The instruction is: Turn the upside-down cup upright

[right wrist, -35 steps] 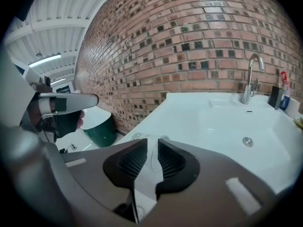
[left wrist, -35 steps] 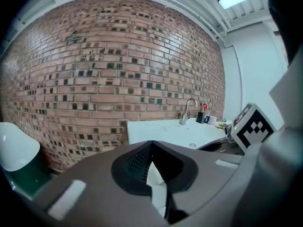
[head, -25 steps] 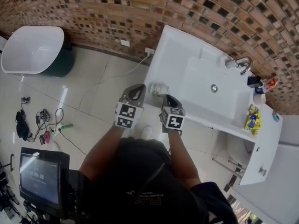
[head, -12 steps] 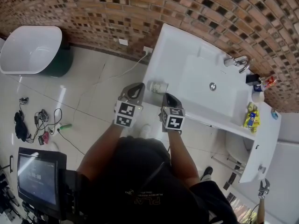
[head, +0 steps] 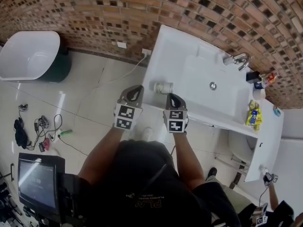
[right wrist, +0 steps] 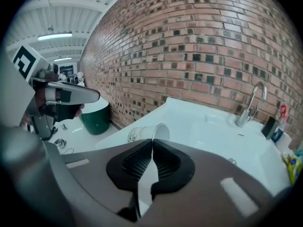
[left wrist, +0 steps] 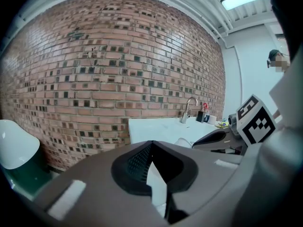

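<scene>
A pale cup (head: 162, 86) with a dark pattern lies on its side near the left front edge of the white washstand top (head: 165, 46). The right gripper view shows this cup (right wrist: 147, 134) just beyond the jaws, its round end turned right. My left gripper (head: 134, 94) is shut and empty, held off the counter's left front edge, a little left of the cup. My right gripper (head: 173, 100) is shut too, just in front of the cup and apart from it. In their own views, the left gripper (left wrist: 150, 145) and right gripper (right wrist: 152, 143) have jaws together with nothing between them.
A sink basin (head: 208, 91) with a chrome faucet (head: 235, 59) fills the counter's middle. Small bottles (head: 255, 115) stand at its right end. A white tub on a green base (head: 33, 56) stands far left; cables (head: 33, 129) and a monitor (head: 40, 186) are on the floor.
Both grippers stay shut and hold nearly the same places before the cup. The head view has shifted slightly, so the washstand sits a little higher in the picture.
</scene>
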Demonstrator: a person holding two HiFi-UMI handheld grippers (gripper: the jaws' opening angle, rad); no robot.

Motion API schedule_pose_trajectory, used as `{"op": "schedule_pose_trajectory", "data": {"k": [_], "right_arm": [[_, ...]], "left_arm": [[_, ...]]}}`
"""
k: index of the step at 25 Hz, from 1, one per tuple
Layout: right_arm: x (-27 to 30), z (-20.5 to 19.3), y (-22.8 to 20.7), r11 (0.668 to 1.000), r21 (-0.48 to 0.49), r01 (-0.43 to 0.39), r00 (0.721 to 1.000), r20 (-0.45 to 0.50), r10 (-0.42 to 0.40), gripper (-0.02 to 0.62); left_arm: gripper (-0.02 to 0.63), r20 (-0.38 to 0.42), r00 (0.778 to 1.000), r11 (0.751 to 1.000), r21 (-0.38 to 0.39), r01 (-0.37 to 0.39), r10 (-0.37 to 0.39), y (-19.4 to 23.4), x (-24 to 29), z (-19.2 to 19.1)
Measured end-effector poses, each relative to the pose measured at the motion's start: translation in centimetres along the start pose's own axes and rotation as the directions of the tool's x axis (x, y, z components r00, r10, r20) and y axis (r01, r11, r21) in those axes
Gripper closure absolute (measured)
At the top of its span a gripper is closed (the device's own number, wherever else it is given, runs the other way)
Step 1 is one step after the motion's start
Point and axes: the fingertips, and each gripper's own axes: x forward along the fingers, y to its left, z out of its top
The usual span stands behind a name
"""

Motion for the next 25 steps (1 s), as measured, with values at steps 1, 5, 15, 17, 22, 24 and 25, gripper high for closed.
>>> {"op": "schedule_pose_trajectory", "data": {"k": [1, 5, 15, 17, 22, 24, 25], "right_arm": [[0.0, 0.0, -0.1, 0.999, -0.043, 0.009, 1.000, 0.003, -0.009, 0.571], [-0.3, 0.6, -0.2, 0.967, -0.251, 0.049, 0.999, 0.016, -0.047, 0.571], [0.0, 0.7, 1.8, 0.698, -0.712, 0.082, 0.996, 0.047, -0.070, 0.571], [0.4, 0.8, 1.8, 0.621, -0.780, 0.074, 0.997, 0.042, -0.066, 0.571], [1.1, 1.1, 1.9, 0.397, -0.916, 0.061, 0.993, 0.017, -0.114, 0.571], [1.6, 0.6, 1.9, 0.330, -0.943, 0.051, 0.989, 0.002, -0.147, 0.571], [1.9, 0.3, 1.9, 0.310, -0.950, 0.042, 0.987, -0.008, -0.159, 0.571]], "left_arm": [[0.607, -0.002, 1.000, 1.000, 0.000, -0.003, 0.003, 0.1, -0.1, -0.1], [0.607, -0.004, 1.000, 1.000, -0.006, -0.006, 0.006, 0.3, -0.3, -0.2], [0.607, -0.004, 1.000, 0.999, -0.028, -0.021, 0.021, 1.2, -0.6, -0.4], [0.607, -0.011, 1.000, 0.999, -0.029, -0.026, 0.025, 1.3, -0.7, -0.6], [0.607, -0.010, 1.000, 0.999, -0.038, -0.029, 0.029, 1.6, -0.7, -0.5], [0.609, -0.008, 1.000, 0.998, -0.048, -0.029, 0.029, 1.8, -0.6, -0.7], [0.607, -0.008, 0.999, 0.998, -0.056, -0.031, 0.031, 1.9, -0.5, -0.9]]}}
